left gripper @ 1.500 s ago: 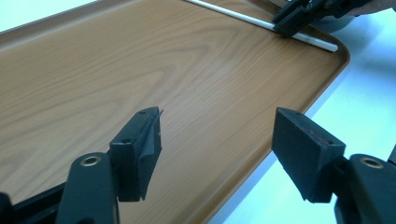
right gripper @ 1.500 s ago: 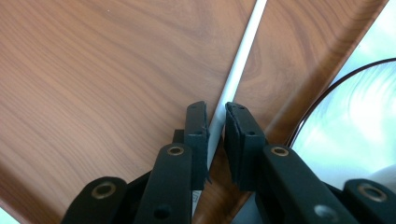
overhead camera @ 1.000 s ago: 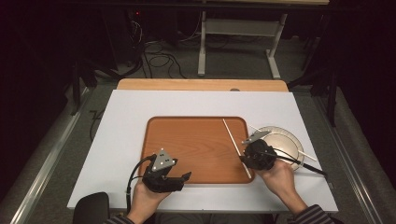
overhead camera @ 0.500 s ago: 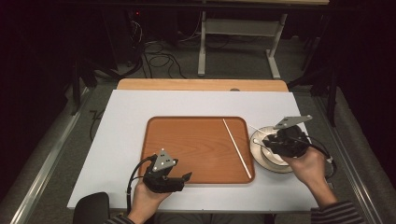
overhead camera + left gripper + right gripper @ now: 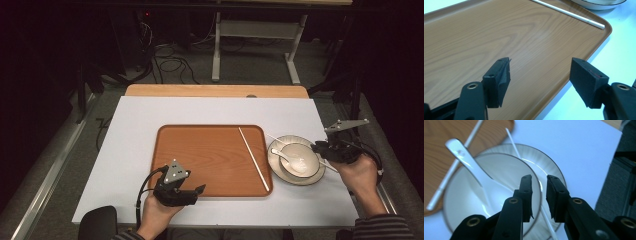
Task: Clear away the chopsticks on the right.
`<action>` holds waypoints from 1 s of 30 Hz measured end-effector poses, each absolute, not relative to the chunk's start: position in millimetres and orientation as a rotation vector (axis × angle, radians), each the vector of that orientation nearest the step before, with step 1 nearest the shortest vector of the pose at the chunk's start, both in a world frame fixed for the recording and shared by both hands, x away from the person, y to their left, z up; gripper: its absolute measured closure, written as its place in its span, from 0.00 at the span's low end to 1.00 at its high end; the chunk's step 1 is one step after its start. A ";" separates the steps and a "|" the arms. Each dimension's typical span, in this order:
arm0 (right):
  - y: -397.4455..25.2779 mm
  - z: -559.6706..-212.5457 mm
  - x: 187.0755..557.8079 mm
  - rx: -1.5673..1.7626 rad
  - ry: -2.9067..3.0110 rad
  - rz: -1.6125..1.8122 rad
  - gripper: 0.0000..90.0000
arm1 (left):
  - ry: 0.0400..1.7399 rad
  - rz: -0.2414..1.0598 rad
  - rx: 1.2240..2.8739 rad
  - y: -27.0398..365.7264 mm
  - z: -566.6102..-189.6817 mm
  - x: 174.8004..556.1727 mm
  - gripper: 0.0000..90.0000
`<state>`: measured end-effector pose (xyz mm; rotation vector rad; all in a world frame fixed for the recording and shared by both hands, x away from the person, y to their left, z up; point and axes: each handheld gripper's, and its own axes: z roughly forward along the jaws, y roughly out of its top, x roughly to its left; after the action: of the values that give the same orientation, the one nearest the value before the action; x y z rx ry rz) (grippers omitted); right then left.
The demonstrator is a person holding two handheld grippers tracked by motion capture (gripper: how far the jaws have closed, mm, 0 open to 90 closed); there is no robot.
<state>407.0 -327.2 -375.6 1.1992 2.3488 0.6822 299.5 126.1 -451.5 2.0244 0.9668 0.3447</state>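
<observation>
Two grippers: one in each hand, both at the near edge of the tabletop.
Left gripper: at the near left corner of the tray, over its rim; jaws wide apart, nothing between them; in the left gripper view they frame bare tray surface.
Right gripper: at the right edge of the tabletop, just beside the plate; in the right gripper view the jaws stand narrowly apart over the plate rim, holding nothing.
Tray: wood-grain, brown, centred on the white tabletop.
First chopstick: white, lying on the tray along its right side, running from far to near.
Plate: white, dark-rimmed, on the tabletop touching the tray's right edge.
Bowl: white, seated on the plate.
Spoon: white, resting in the bowl, handle toward the tray.
Second chopstick: white, passing under the bowl across the plate; its far end points toward the tabletop's far edge.
</observation>
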 end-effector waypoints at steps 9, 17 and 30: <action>-350.1 -399.9 412.7 1.301 2.383 0.602 0.85 | 0.969 0.343 2.026 124.9 -452.2 299.9 0.37; -348.4 -415.3 417.9 1.315 2.450 0.493 0.84 | 0.971 0.342 2.023 125.8 -452.0 299.9 0.37; -345.3 -424.6 428.5 1.336 2.472 0.436 0.89 | 0.969 0.342 2.023 125.7 -452.1 300.1 0.37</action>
<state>428.5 -345.3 -424.6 1.3362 2.4721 0.4362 300.1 125.7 -452.1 2.0232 0.9693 0.3417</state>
